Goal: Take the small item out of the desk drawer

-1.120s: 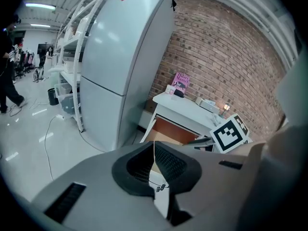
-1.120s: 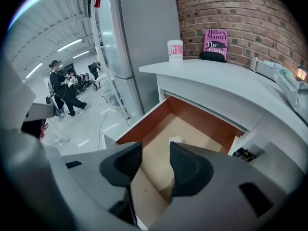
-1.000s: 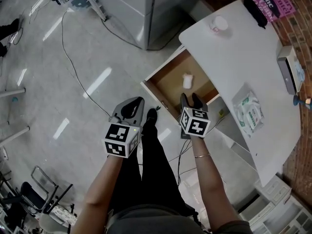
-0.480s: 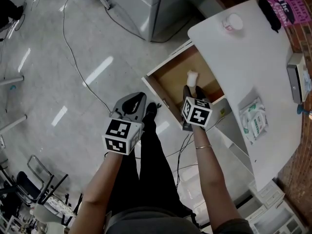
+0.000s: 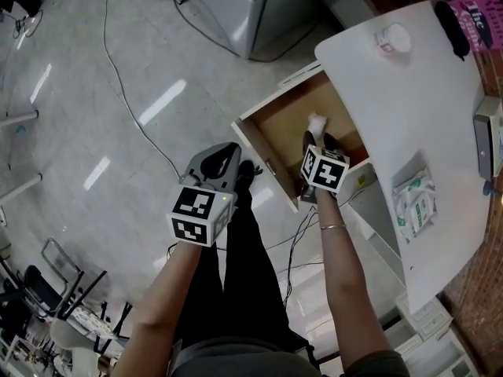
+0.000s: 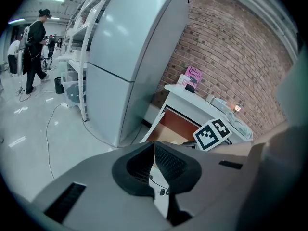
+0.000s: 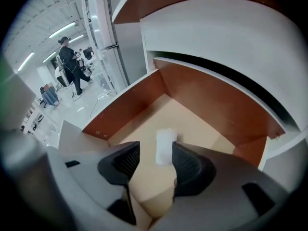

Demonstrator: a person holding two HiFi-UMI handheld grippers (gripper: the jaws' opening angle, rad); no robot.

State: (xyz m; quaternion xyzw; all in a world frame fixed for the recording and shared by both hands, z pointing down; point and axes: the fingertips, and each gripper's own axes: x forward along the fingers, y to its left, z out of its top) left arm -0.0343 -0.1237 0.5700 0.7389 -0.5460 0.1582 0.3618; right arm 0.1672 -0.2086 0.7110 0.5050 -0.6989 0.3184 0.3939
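**A:** Start from the head view. Where is the small item?

**B:** The small white item (image 5: 317,122) lies on the floor of the open drawer (image 5: 256,143), which is pulled out from under the white desk (image 5: 393,108). The right gripper (image 5: 317,141) reaches down into the drawer, its tips right at the item. The left gripper (image 5: 223,155) hangs well apart from it, over the person's dark trousers (image 5: 244,265) and the pale floor (image 5: 94,93).

**A:** Anything on the desk top?

**B:** A round white container (image 5: 392,38), a pink book (image 5: 476,11) and a soft packet (image 5: 415,198). A cable (image 5: 130,100) trails across the floor.

**A:** And the left gripper view?

**B:** Its claw (image 6: 153,163) is pressed together, with nothing between the pads. Beyond it stand a tall grey cabinet (image 6: 134,61), a brick wall (image 6: 226,47) and the desk, with the right gripper's marker cube (image 6: 212,134) in front. A person (image 6: 34,49) stands far off to the left.

**A:** The right gripper view?

**B:** Here the claw (image 7: 154,161) is spread and opening. The item (image 7: 165,146) lies flat on the tan drawer floor (image 7: 192,126) between the tips, hard by the pad on the picture's right. I cannot tell whether it touches that pad; there is a clear gap to the other. The drawer's brown walls (image 7: 207,97) rise around it.
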